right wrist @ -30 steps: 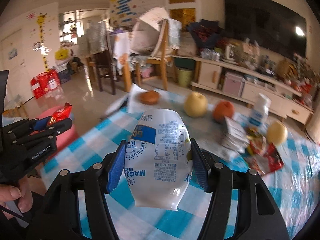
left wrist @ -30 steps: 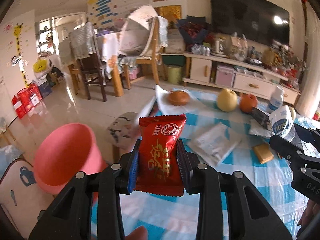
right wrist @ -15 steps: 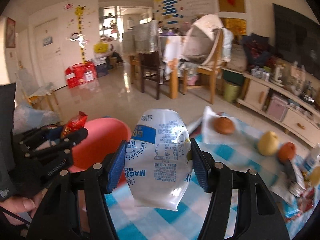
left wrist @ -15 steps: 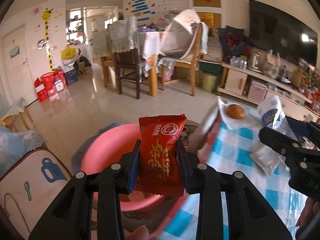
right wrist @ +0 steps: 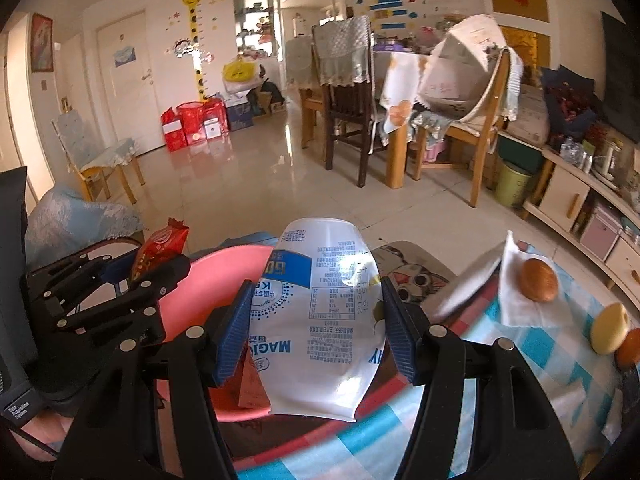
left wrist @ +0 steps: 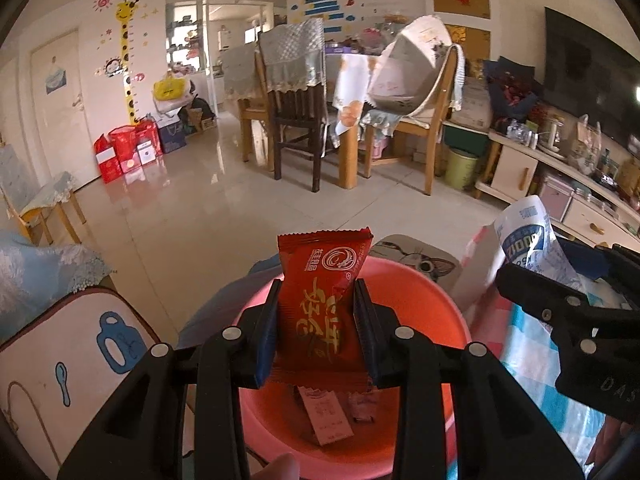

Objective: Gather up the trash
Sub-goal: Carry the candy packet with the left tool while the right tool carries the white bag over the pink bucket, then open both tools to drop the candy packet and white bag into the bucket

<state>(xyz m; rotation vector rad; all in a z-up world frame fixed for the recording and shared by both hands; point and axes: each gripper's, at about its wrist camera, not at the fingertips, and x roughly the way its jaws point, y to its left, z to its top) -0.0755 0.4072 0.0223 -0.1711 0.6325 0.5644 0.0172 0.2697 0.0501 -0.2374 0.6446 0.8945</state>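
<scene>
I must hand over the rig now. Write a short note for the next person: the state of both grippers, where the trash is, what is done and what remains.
Left gripper: shut on the red wrapper, held above the pink bin.
Right gripper: shut on the white bag, at the bin's table-side edge.
Done: some wrappers already lie in the bin.
Left: release the red wrapper, probably straight down; bring the white bag over the bin and drop it. Fruit and a bun on a napkin sit on the checked table; other trash there is not visible now.
</scene>
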